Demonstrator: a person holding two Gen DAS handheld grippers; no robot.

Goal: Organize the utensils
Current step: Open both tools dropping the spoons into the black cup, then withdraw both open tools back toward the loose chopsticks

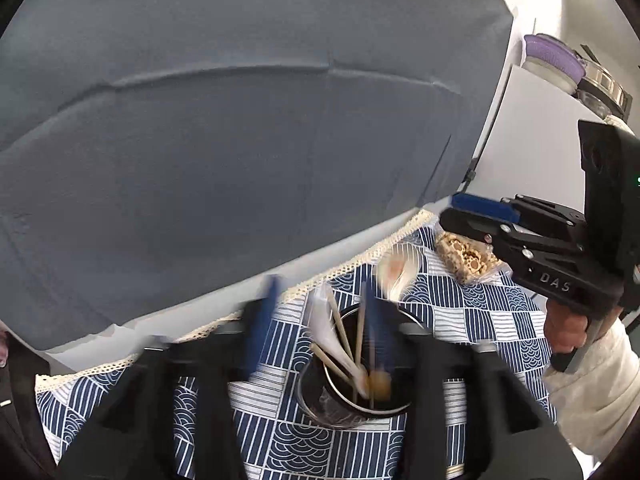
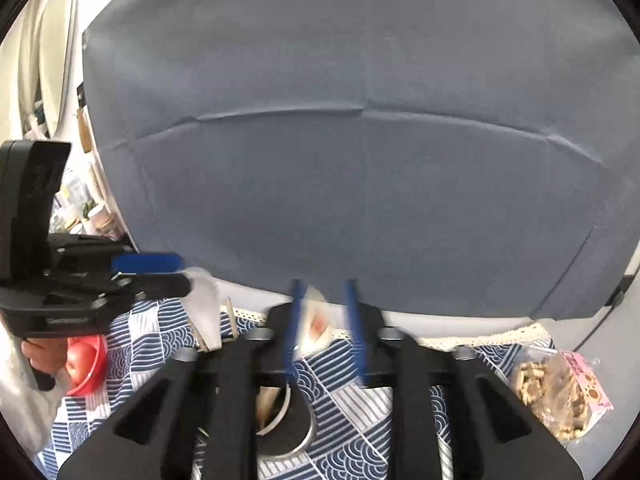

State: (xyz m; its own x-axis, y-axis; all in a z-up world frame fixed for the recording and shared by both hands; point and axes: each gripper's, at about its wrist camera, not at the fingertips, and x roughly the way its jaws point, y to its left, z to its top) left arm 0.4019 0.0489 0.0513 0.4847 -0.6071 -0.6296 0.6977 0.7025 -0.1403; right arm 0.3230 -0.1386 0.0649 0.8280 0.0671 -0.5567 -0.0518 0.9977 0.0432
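Both grippers hovered over the black cup [image 1: 352, 392] on the blue-and-white patterned tablecloth [image 1: 472, 312]. Left gripper [image 1: 320, 320] had its blue fingers [image 1: 262, 320] spread apart, blurred, pressing on nothing; the cup's mouth showed between them, with wooden chopsticks [image 1: 340, 332] and a clear plastic-wrapped utensil [image 1: 324, 328] standing tilted inside. Over on the right wrist view, the right gripper [image 2: 325, 328] stood partly parted as well, and a white spoon with a reddish mark [image 2: 316, 324] sat in the gap between its blue fingers [image 2: 354, 320], above the cup's rim [image 2: 304, 444]; whether a pad touched it was lost in the blur. A bag of round snacks [image 2: 552, 392] lay on the cloth to the right, well apart from the cup. A red bowl [image 2: 90, 364] sat at the left edge. A grey sheet [image 2: 360, 140] hung behind the table.
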